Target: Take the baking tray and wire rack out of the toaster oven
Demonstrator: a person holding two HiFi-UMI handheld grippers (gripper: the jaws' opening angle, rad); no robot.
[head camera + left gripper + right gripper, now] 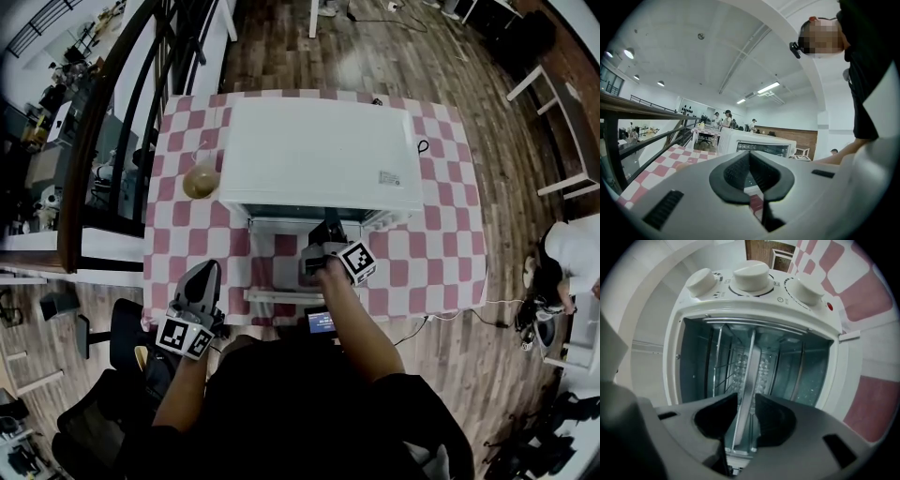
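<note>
A white toaster oven (319, 155) stands on a pink-and-white checked table (441, 253), its door (272, 296) folded down toward me. The right gripper view is rolled on its side. There the metal baking tray (749, 366) shows edge-on inside the oven, and the wire rack (723, 362) sits beside it. My right gripper (328, 230) (746, 404) is at the oven mouth. Its jaws are open and straddle the tray's front edge, with a sliver of gap on one side. My left gripper (204, 272) (757, 192) hovers at the table's front left, shut and empty, facing the oven (761, 146).
A round tan jar (200, 180) stands on the table left of the oven. A dark railing (94, 141) runs along the left. A small lit screen (320, 322) sits at the table's front edge, with a black chair (127, 328) at lower left. People stand far off.
</note>
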